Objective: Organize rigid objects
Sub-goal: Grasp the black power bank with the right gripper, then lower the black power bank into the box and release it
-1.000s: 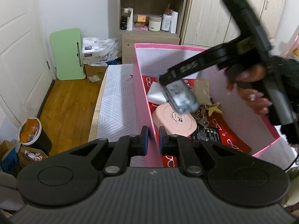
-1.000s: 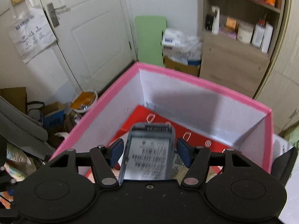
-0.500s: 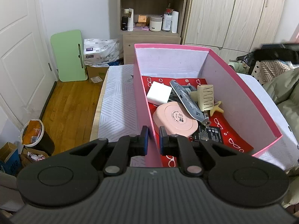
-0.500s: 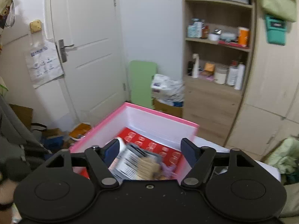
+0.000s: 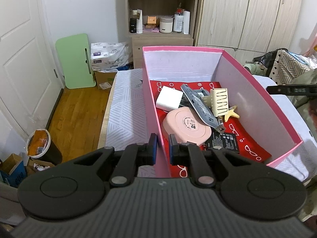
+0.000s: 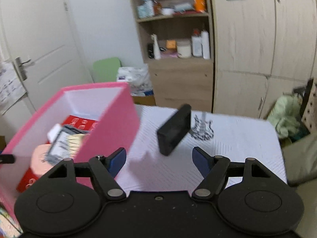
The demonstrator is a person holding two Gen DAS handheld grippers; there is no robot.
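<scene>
Striped bedcover [image 6: 227, 138]: black box [image 6: 174, 130] lies right of the pink bin [image 6: 111, 119], stiff, light; grab its long sides. Right gripper [image 6: 159, 158] spread wide, empty; left gripper [image 5: 162, 145] pinches bin wall.

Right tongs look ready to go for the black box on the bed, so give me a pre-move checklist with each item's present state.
1. Right tongs open and holding nothing: ok.
2. Black box in front of the open jaws, outside the pink box: ok.
3. Black box lying still and flat on the bedsheet: cannot tell; the view is blurred and it looks tilted.
4. Left tongs clamped on the pink box's near wall: ok.
5. Room in the pink box for another item: ok; bare red liner shows on the right.
6. Grey device settled among the contents: ok.
</scene>
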